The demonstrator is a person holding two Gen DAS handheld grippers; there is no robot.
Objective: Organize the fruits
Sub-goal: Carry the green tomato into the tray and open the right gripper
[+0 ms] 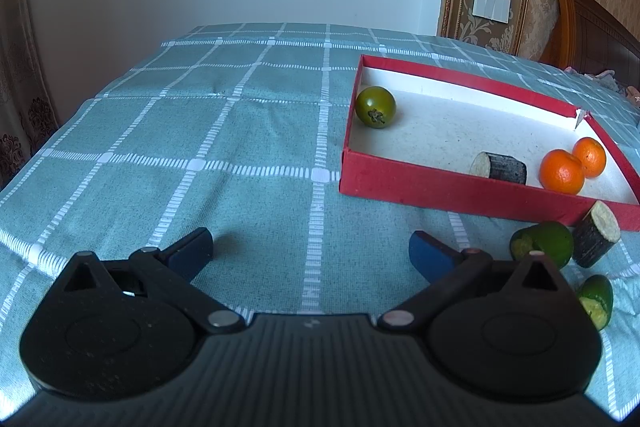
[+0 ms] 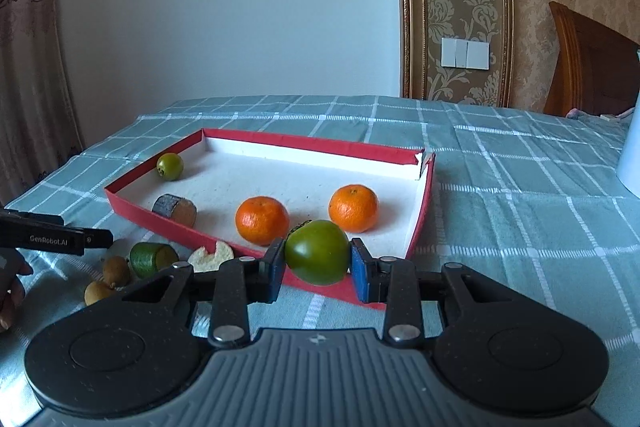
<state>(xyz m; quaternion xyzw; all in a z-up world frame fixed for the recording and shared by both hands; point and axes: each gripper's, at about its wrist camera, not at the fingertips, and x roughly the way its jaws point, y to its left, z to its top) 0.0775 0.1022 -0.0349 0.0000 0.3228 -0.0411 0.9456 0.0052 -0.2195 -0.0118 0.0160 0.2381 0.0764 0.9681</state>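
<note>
Your right gripper (image 2: 317,263) is clamped on a green tomato (image 2: 317,251), both blue pads pressed against its sides, and it is held just above the near wall of the red box (image 2: 132,215). Already inside the box: a second green tomato (image 2: 170,166) in the far left corner, two mandarins (image 2: 262,220) near the middle and right, and one dark-barked cut stick segment (image 2: 175,209) against the near wall. Still outside, on the checked tablecloth (image 2: 500,227) by the box's near left side: a green cut piece (image 2: 152,259), a pale bitten piece (image 2: 210,255), and two small brown fruits (image 2: 116,270). Your left gripper (image 1: 311,251) stands wide apart and empty over bare cloth. By this showing the task is about half done; the held tomato has yet to be placed, then the loose items remain.
</note>
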